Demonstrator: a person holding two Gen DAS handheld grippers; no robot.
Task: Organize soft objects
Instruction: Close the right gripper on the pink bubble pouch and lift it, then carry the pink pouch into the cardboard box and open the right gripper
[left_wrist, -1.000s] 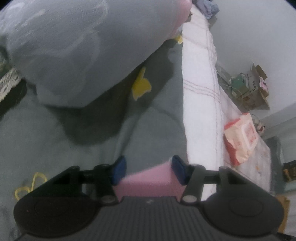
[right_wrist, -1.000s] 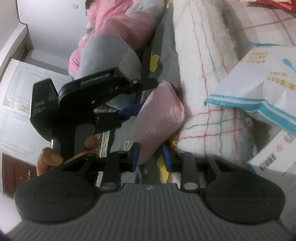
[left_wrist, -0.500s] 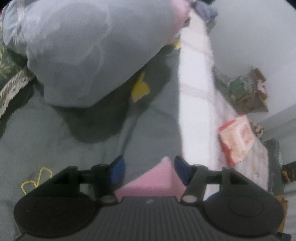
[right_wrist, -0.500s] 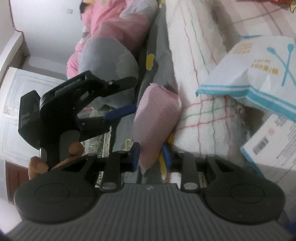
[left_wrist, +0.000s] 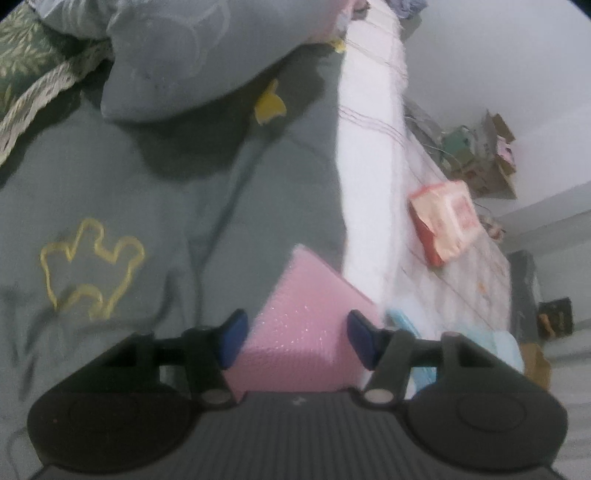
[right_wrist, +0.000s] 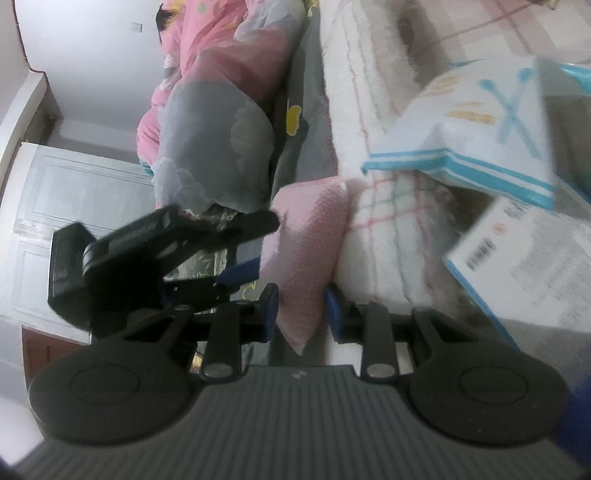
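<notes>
1. Pink cloth (left_wrist: 306, 325) sat btwn the left gripper (left_wrist: 295, 338) fingers in the left wrist view; fingers were spread wide, w/ a gap visible on the right side, so not clamped on it.
2. In the right wrist view the same pink cloth (right_wrist: 306, 266) hung btwn the right gripper (right_wrist: 300, 314) fingers; fingers stood apart, cloth's lower tip btwn them, gaps on both sides.
3. Left gripper (right_wrist: 236, 254) also showed in the right wrist view, one blue finger (right_wrist: 240, 275) touching the cloth's left side.
4. Cloth lay at the seam btwn the grey sheet (left_wrist: 147, 192) and the white blanket (left_wrist: 369, 147) on the bed.
5. Grey pillow (left_wrist: 207, 62) rested on the sheet, well beyond the cloth.
6. Red-and-white pack (left_wrist: 445, 221) lay on the bed past the blanket.
7. White-and-blue bag (right_wrist: 476, 140) sat on the blanket, right of the cloth; a box (right_wrist: 524, 258) lay just below it.
8. Both views were blurred.
</notes>
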